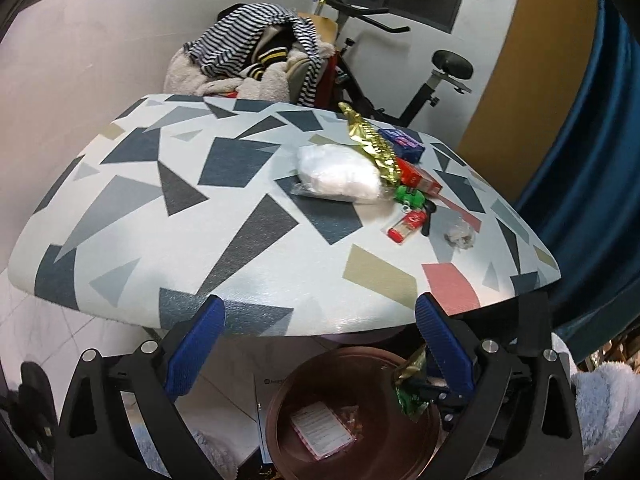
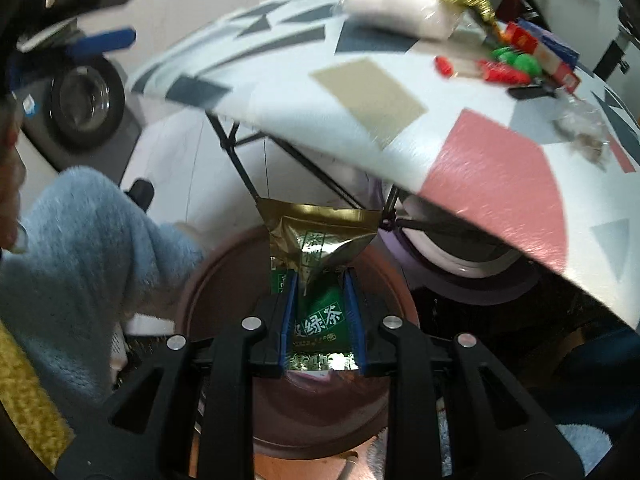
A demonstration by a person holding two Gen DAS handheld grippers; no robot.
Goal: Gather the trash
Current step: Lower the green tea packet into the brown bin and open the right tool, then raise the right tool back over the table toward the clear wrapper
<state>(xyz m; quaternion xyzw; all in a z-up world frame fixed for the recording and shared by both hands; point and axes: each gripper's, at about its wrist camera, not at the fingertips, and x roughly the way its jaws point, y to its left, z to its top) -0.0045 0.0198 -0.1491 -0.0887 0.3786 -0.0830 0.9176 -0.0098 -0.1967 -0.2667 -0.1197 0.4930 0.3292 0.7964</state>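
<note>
My right gripper is shut on a gold and green tea packet and holds it over the round brown bin below the table edge. The packet and bin also show in the left wrist view. My left gripper is open and empty, above the bin at the near edge of the patterned table. On the table lie a clear plastic bag, a gold wrapper, a red box, a blue box, green pieces, a small red-capped tube and a crumpled scrap.
A pink card lies in the bin. A chair piled with clothes and an exercise bike stand behind the table. A blue curtain hangs at right. A fluffy blue sleeve is at the left of the bin.
</note>
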